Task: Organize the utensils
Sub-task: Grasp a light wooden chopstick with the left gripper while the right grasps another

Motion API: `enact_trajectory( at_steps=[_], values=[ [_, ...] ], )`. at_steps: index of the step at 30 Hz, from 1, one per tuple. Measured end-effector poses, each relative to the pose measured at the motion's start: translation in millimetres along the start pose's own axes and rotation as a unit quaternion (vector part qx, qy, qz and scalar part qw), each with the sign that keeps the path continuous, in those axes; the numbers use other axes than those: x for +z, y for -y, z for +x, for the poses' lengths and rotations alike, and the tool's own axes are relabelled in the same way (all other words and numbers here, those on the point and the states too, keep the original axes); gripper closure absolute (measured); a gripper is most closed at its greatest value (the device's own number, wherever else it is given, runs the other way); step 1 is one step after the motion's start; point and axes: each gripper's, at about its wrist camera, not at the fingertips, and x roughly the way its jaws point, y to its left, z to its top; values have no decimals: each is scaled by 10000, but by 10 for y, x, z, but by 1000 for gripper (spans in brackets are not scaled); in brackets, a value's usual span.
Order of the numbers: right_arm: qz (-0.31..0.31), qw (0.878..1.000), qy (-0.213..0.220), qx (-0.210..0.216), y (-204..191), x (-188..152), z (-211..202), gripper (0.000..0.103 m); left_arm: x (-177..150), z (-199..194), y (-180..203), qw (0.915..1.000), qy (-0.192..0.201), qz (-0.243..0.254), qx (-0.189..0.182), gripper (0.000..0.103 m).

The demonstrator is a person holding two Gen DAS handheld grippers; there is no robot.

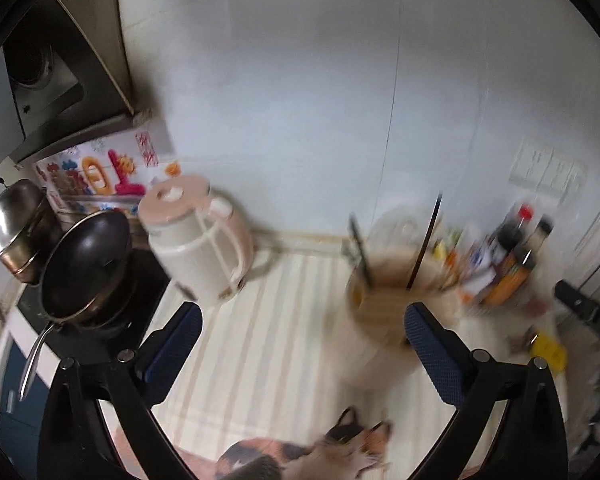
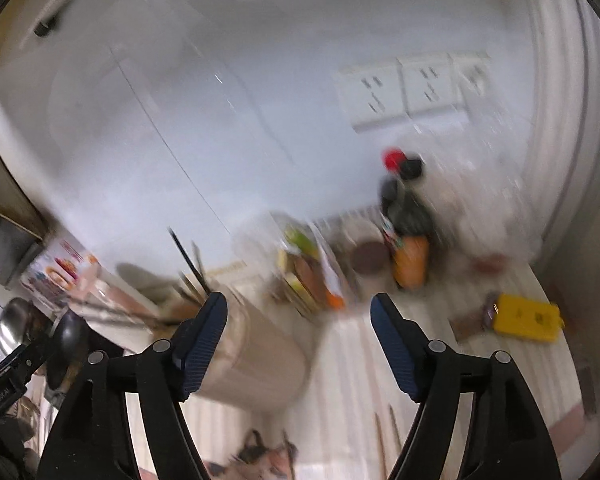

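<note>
Chopsticks [image 1: 424,242] upright in holder [image 1: 380,320]

The left gripper [image 1: 303,334] hangs with its jaws wide apart and nothing between them. Ahead of its right finger stands a blurred holder [image 1: 384,312] with dark utensils [image 1: 424,240] sticking up. A kettle [image 1: 198,236] stands ahead left, a wok [image 1: 86,264] beyond it.
</note>
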Motion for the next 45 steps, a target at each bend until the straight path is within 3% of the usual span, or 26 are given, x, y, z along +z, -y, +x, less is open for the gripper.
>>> enact_trajectory(
  at_steps=[3, 8, 12, 15, 22, 26, 28, 33, 35, 38, 45],
  values=[
    [-8, 9992, -337, -213, 185, -252, 152, 26, -277, 232, 38, 9988, -442, -40, 184, 0],
    [-49, 9926, -1126, -462, 444, -683, 495, 32, -840, 791, 231, 9901, -1398, 75, 105, 0],
    [-33, 9809, -1875, -513, 653, -1083, 797, 58, -1294, 1152, 476, 9762, -2153, 212, -145, 1],
    [-10, 9721, -2282, -547, 764, -1323, 974, 72, -1583, 1362, 656, 9636, -2645, 253, -302, 3],
    [-106, 9510, -3029, -617, 857, -1761, 1223, 78, -2016, 1670, 1007, 9379, -3376, 475, -642, 31],
    [-149, 9445, -3211, -682, 862, -1849, 1293, 78, -2135, 1766, 1141, 9312, -3524, 627, -688, 52],
    [-142, 9416, -3288, -715, 884, -1882, 1344, 78, -2173, 1795, 1188, 9300, -3543, 709, -679, 69],
    [-257, 9326, -3474, -941, 919, -1984, 1434, 78, -2167, 1800, 1269, 9342, -3390, 947, -580, 96],
    [-262, 9294, -3539, -1013, 933, -2023, 1472, 79, -2135, 1811, 1232, 9357, -3341, 1030, -484, 98],
    [-353, 9297, -3483, -1146, 896, -2030, 1475, 94, -2105, 1830, 1129, 9374, -3296, 1063, -360, 98],
    [-391, 9308, -3522, -893, 669, -2053, 1585, 96, -2078, 1830, 996, 9394, -3283, 927, -353, 98]
  ],
)
